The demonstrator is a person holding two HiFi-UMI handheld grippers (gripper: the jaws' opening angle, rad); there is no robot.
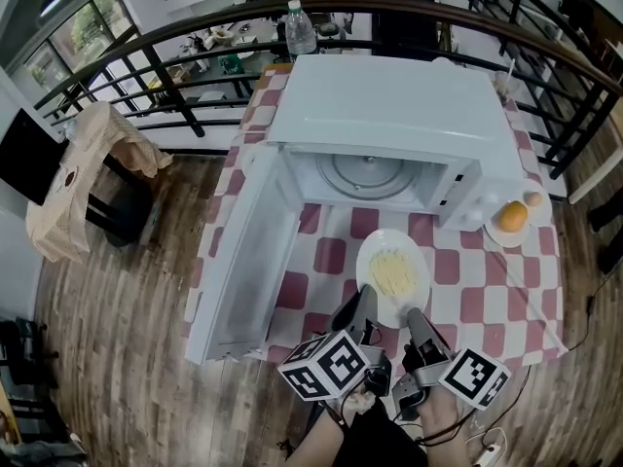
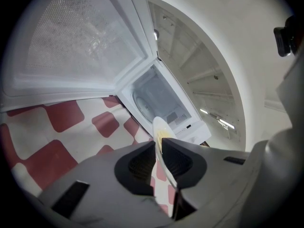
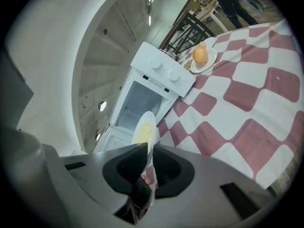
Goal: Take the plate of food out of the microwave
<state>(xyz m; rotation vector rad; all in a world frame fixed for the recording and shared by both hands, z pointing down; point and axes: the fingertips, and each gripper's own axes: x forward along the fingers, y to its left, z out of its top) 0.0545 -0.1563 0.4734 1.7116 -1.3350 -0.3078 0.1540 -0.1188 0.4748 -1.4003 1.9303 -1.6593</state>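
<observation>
**Plate of food (image 1: 392,273) in front of the microwave, both grippers on its rim**

The checked tablecloth (image 1: 487,290) carries the white microwave (image 1: 389,105), whose door (image 1: 238,261) is swung wide to the left (the glass turntable (image 1: 368,175) shows inside). The plate of food is outside, just in front of the opening and over the cloth. The left gripper (image 1: 362,307) and right gripper (image 1: 419,324) each clamp its near edge, side by side. A saucer with an orange (image 1: 511,220) lies by the microwave's right corner.

I've got a red-white checked cloth (image 1: 492,295), orange (image 1: 513,216) on sm. plate (image 1: 493,232) at R, water bottle (image 1: 300,29) far edge, railing (image 1: 171,90) behind.
</observation>
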